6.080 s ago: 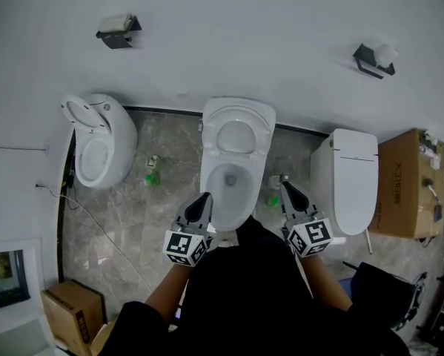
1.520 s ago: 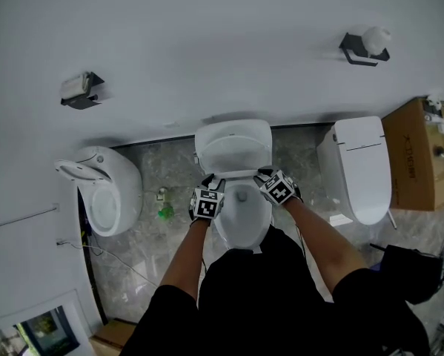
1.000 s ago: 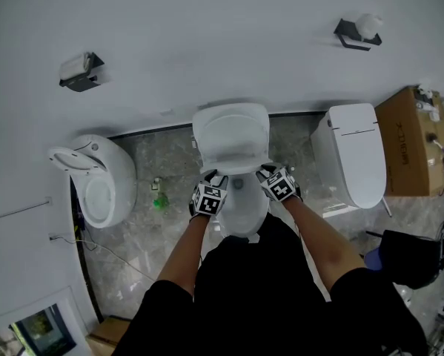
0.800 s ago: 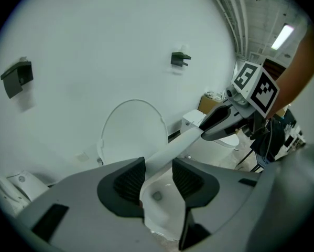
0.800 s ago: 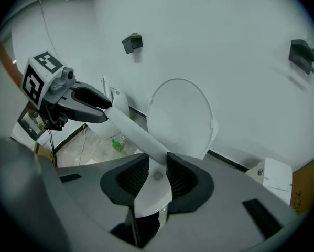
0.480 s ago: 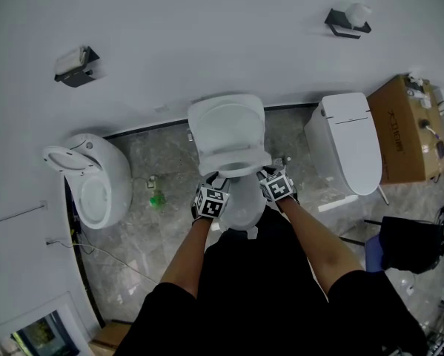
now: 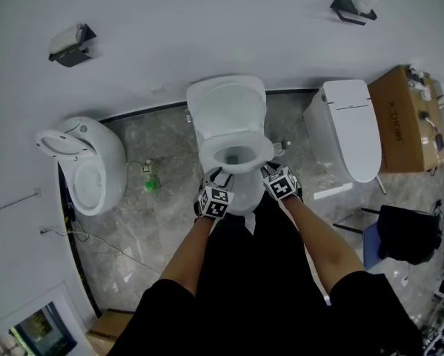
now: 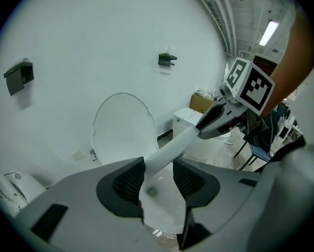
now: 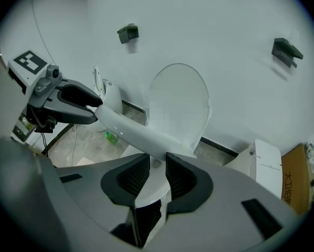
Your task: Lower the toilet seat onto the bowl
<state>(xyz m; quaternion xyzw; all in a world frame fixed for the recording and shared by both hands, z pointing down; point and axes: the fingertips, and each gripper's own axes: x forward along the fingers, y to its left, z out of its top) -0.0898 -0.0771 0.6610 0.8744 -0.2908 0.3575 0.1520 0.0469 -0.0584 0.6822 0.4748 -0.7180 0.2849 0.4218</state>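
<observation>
The toilet seat (image 7: 264, 153) hangs partway down, tilted above the bowl (image 7: 242, 197) and not yet resting on it. Its lid (image 7: 225, 106) stands upright behind, against the white wall.

The front rim of the seat runs from one claw to the other. The left claw (image 7: 220, 175) has the rim (image 8: 172, 146) between its pads and appears to be grasping it, though white rim over white bowl makes the contact hard to judge. Its jaws have just been opening. The right claw (image 7: 270, 167) is clenched on the other end of the rim (image 9: 130, 130), and its jaws have just been closing a little.

Both claws point down at the bowl's front, with the person's arms reaching in from below.

On the grey marble floor (image 7: 162, 221), a round toilet (image 7: 88, 165) with its seat up stands to the left, with a green bottle (image 7: 153, 186) beside it. A closed toilet (image 7: 348, 128) stands to the right, and past it a cardboard box (image 7: 407, 117). Two dark holders (image 7: 70, 47) (image 7: 353, 6) hang on the wall.
</observation>
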